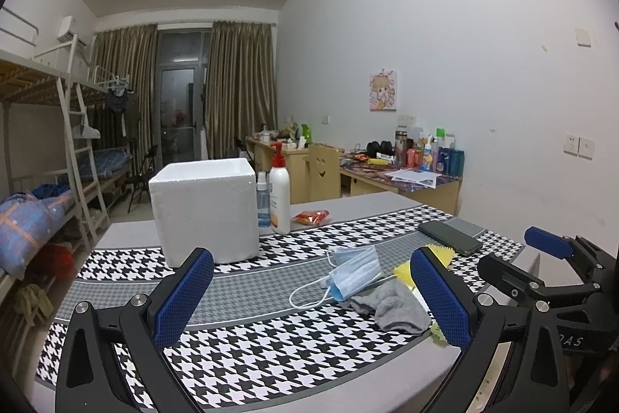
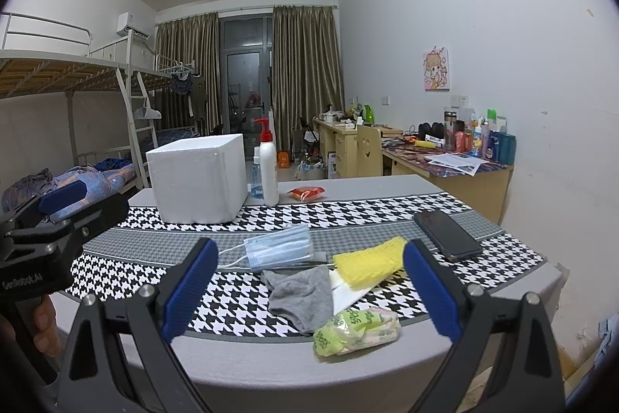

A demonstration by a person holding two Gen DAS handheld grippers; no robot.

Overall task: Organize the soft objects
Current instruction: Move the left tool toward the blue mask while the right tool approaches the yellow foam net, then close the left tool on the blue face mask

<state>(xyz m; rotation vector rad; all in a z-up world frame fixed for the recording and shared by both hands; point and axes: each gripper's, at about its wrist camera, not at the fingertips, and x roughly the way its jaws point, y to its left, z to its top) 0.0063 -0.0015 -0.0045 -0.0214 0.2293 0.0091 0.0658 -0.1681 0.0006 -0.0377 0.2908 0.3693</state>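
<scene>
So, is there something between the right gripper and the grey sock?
Nothing visible. The right gripper is open, and the grey sock lies just ahead between its fingers, uncovered, beside the yellow foam net.

In front of me a crumpled grey sock (image 2: 300,297) lies flat on the bench; a blue face mask (image 2: 278,251) rests just behind it; yellow foam netting (image 2: 367,266) lies to its right; a green packet (image 2: 356,333) sits nearest, touching the sock.
</scene>
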